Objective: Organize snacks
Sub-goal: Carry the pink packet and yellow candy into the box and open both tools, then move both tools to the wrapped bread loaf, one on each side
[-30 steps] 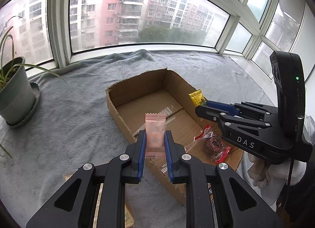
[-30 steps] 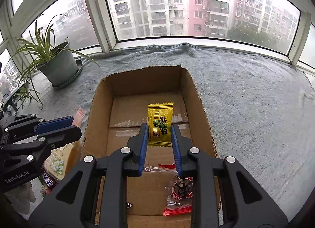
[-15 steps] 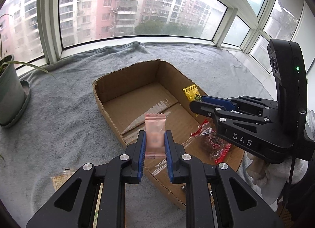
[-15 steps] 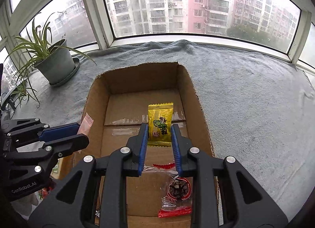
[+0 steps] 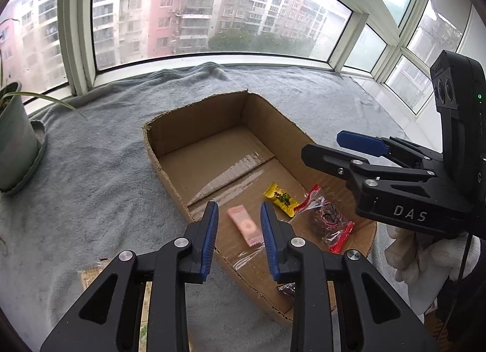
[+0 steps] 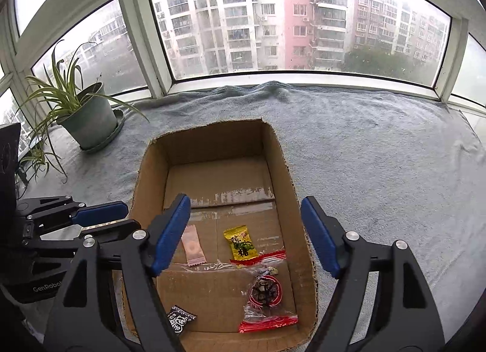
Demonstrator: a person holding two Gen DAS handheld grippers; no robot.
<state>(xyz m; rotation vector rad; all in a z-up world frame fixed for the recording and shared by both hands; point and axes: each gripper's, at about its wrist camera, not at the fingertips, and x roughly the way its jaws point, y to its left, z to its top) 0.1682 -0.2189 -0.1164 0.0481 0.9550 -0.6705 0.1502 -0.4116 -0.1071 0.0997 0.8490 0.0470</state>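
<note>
An open cardboard box [image 6: 212,139] lies on a grey blanket. On its floor lie a pink snack packet [image 5: 245,225] [image 6: 193,245], a yellow candy packet [image 5: 280,198] [image 6: 240,242], a clear red-edged packet [image 6: 265,294] and a small black packet [image 6: 179,318]. My left gripper [image 5: 239,238] is open and empty, over the box's near left wall, with the pink packet lying below between its fingers. My right gripper [image 6: 246,233] is wide open and empty above the box's near half; it also shows in the left wrist view [image 5: 358,145].
A potted spider plant [image 6: 85,121] stands at the back left on the blanket [image 6: 379,169]. More snack packets [image 5: 91,273] lie on the blanket left of the box, under the left gripper. Windows run close behind the blanket.
Both grippers opened. The pink packet dropped from the left gripper and the yellow packet from the right gripper, and both now lie on the box floor.
</note>
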